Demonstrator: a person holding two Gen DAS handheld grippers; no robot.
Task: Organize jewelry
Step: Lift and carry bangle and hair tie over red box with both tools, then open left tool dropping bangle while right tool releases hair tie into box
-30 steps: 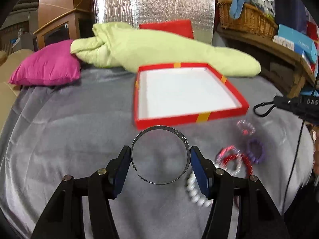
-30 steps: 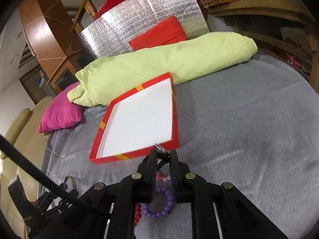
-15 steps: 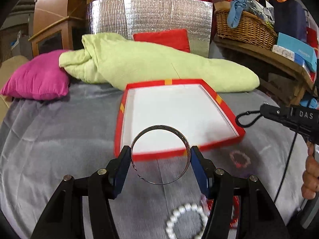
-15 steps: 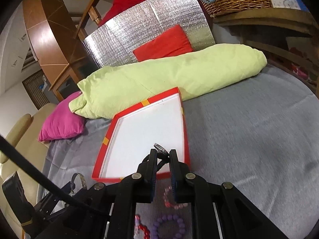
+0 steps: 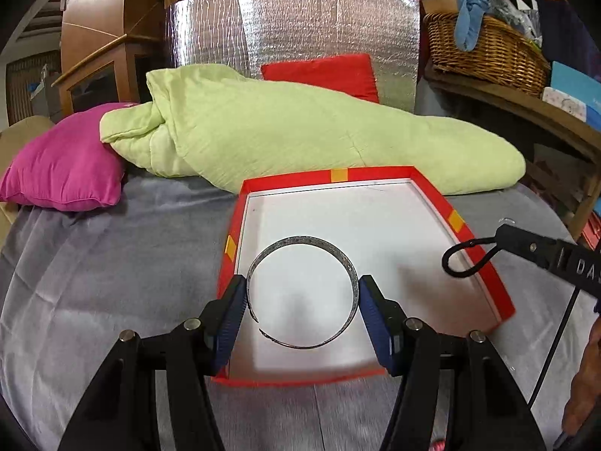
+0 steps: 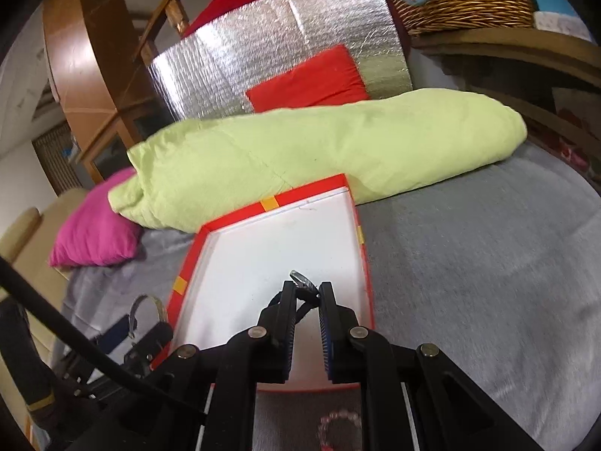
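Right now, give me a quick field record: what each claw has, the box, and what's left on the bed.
left claw: shut on silver bangle, held over the box
right claw: shut on a small dark cord piece with a metal bit, over the box
red box: open, white inside, nothing lying in it
surface: grey bedcover
still out: pink bead bracelet on the cover, near side of the box
behind box: green quilt, pink pillow

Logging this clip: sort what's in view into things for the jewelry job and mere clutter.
Job: bangle in left gripper; black cord piece in right gripper; red box; pink bracelet.
Clutter: green quilt; pink pillow; red cushion; foil panel; basket.
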